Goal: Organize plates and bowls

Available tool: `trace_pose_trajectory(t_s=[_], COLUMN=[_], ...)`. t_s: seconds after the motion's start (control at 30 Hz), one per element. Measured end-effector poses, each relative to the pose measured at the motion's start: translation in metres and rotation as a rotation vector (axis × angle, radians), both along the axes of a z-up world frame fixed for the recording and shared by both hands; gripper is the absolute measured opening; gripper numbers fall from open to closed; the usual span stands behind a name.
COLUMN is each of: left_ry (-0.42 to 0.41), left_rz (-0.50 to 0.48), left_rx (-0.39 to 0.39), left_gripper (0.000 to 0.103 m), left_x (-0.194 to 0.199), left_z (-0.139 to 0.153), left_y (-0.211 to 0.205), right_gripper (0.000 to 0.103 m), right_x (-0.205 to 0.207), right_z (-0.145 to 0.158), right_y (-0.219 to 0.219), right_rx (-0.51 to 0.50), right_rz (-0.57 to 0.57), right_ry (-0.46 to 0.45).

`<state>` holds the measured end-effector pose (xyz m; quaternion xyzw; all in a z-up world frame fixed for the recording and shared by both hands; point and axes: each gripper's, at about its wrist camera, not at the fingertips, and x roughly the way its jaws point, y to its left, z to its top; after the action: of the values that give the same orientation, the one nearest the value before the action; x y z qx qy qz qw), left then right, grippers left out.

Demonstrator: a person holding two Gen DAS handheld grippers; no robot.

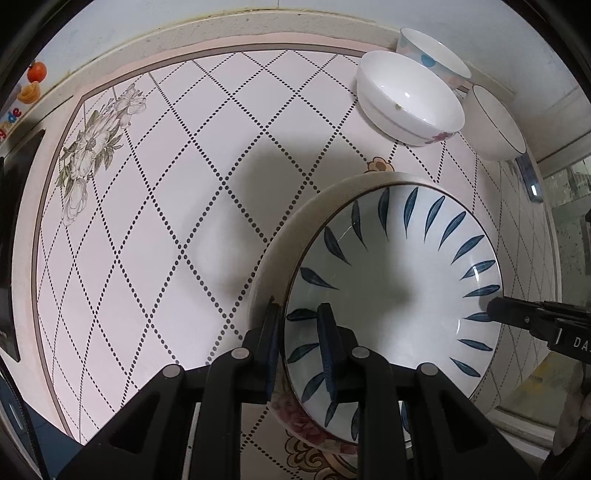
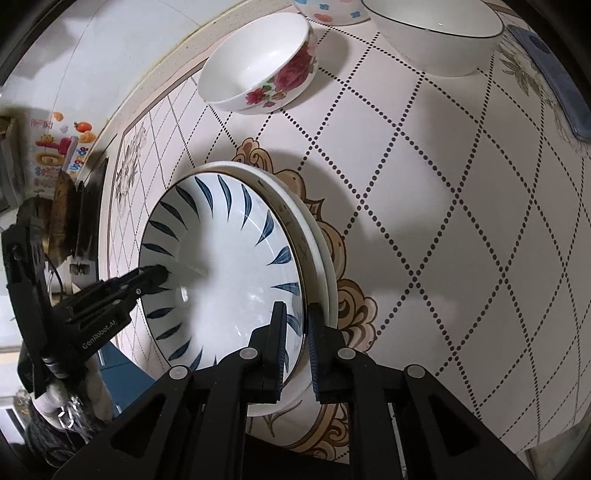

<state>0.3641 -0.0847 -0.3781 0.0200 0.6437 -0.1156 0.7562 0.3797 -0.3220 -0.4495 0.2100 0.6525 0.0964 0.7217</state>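
A deep plate with blue leaf marks rests on a stack of white plates, whose lowest rim shows roses. My left gripper is shut on the plate's left rim, one finger inside and one outside. My right gripper is shut on the opposite rim in the same way. Each gripper also shows in the other view: the right gripper and the left gripper. Three bowls stand at the back: a rose bowl, a dotted bowl and a dark-rimmed white bowl.
The table has a white cloth with dotted diamonds and meets a wall at the back. A blue flat object lies near the right edge. Dark items and a colourful package stand off the table's left side.
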Motion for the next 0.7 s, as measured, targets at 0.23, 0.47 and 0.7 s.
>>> trace_pose_trajectory(t_s=[0.23, 0.47, 0.7], left_ry=[0.001, -0.023, -0.118], left_rz=[0.048, 0.099, 0.103], left_rx=[0.015, 0.033, 0.026], left_gripper=[0.018, 0.018, 0.018], left_x=[-0.003, -0.018, -0.044], left_z=[0.002, 0.027, 0.090], left_y=[0.000, 0.005, -0.004], right_gripper=[0.014, 0.015, 0.039], right_x=[-0.003, -0.006, -0.030], right_z=[0.004, 0.016, 0.065], right_y=[-0.001, 0.001, 0.007], right_rx=[-0.001, -0.037, -0.098], right_rz=[0.004, 0.027, 0.068], right_ry=[-0.001, -0.035, -0.111])
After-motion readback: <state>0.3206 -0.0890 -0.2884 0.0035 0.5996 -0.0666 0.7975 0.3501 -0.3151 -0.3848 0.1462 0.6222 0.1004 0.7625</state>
